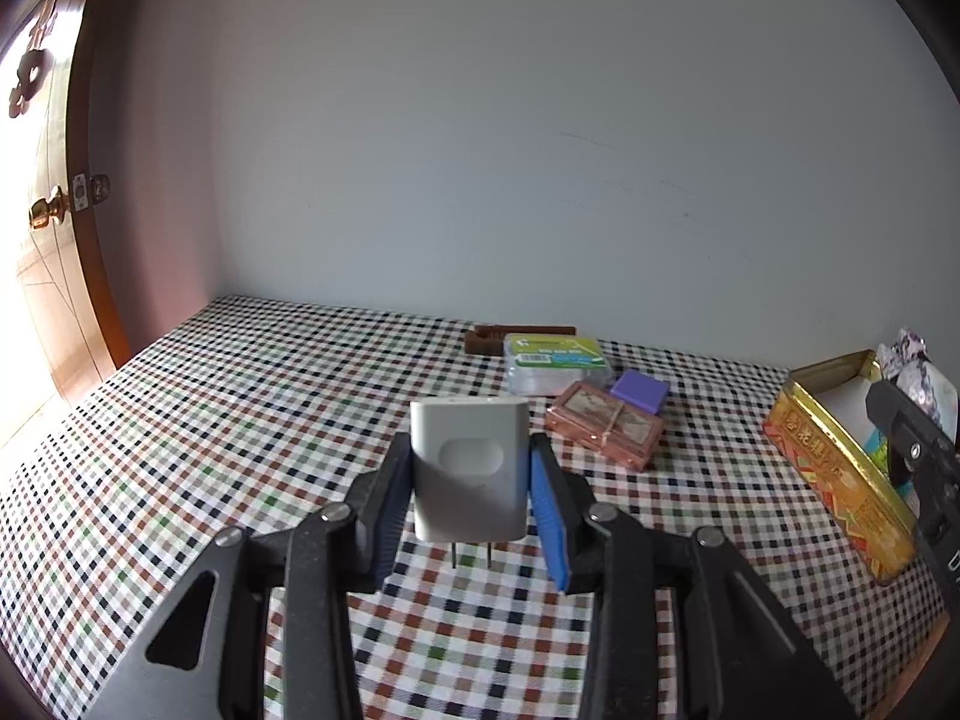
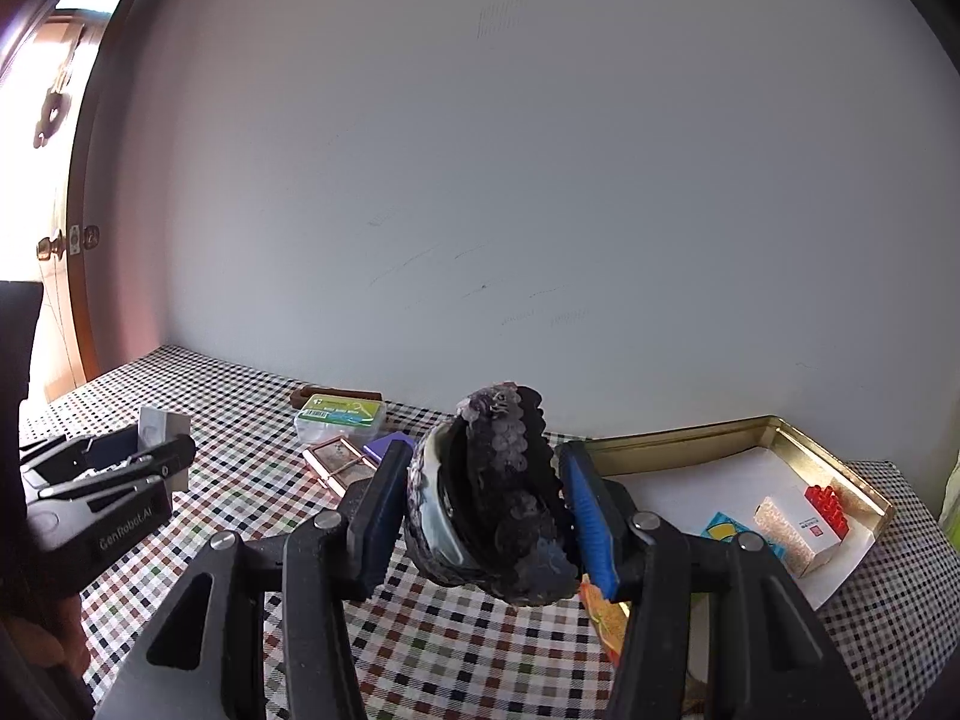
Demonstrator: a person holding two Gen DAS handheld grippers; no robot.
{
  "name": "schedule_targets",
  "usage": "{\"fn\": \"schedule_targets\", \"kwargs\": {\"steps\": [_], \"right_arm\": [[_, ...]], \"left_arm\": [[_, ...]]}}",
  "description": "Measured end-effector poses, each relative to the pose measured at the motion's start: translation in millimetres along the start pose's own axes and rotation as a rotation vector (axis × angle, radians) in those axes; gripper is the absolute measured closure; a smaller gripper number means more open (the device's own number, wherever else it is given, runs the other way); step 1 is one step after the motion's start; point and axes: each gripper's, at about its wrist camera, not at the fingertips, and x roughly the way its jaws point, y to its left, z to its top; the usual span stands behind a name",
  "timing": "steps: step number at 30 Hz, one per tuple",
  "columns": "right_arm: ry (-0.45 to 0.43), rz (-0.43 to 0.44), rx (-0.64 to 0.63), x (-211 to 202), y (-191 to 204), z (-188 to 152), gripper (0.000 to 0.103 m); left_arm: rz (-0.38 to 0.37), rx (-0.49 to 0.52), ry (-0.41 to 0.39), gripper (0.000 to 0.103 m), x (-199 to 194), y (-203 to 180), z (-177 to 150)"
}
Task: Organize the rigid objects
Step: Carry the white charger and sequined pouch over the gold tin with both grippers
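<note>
While the left claw (image 1: pixel 470 483) clamps a white charger (image 1: pixel 468 468) and the right claw (image 2: pixel 489 495) a sequined shell (image 2: pixel 498 492) mid-frame, the gold tin (image 2: pixel 780 438) at right holds few items; three boxes (image 1: pixel 606 426) remain on the counter (image 1: pixel 240 420).

A white charger (image 1: pixel 468 468) sits between blue pads (image 1: pixel 549 516), a dark purple sequined shell (image 2: pixel 498 498) likewise, over a brown, black and green checked table (image 1: pixel 240 420), beside a gold tin (image 1: pixel 840 480).
</note>
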Motion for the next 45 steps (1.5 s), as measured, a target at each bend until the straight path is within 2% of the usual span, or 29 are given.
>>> {"fn": "schedule_targets", "kwargs": {"steps": [17,45], "right_arm": [[-0.025,-0.057,0.061,-8.4,-61.0,2.0,0.050],[-0.032,-0.236,0.082,-4.7,-159.3,-1.1,0.049]], "left_arm": [[-0.097,0.053,-0.008,0.066,-12.3,-81.4,-1.5],[-0.238,0.129,-0.008,0.066,-0.1,-199.5,6.5]]}}
